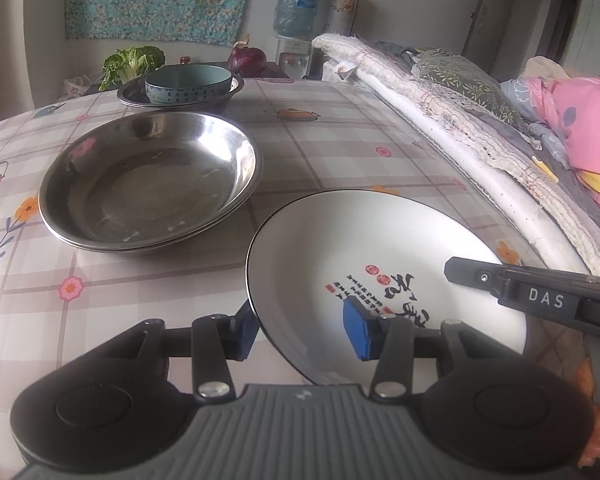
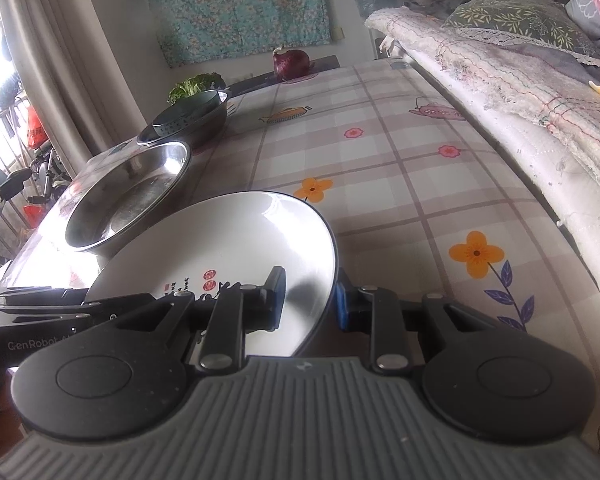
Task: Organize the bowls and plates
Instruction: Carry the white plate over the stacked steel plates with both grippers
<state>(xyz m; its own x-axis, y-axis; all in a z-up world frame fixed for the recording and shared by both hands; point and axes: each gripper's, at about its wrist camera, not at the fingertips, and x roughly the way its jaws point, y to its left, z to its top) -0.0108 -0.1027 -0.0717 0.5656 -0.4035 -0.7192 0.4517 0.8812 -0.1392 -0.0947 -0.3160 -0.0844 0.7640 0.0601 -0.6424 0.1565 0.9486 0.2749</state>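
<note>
Judging by its glazed ceramic, the white plate point(image 1: 364, 248) is taken as stiff, slick and breakable; it sits tilted at lower centre, its rim straddled by both tools. The left tool point(image 1: 300, 332) stands part-open around the rim; the right tool point(image 2: 310, 300) is narrow on the opposite edge, contact unclear. Stacked steel plates point(image 1: 148, 184) lie just beside on the bench point(image 1: 340, 128), a bowl point(image 1: 188, 82) farther back.

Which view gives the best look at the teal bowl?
The left wrist view: the teal bowl shows its open mouth and patterned side, sitting in a steel dish. The right wrist view shows it smaller, side-on and tilted.
</note>
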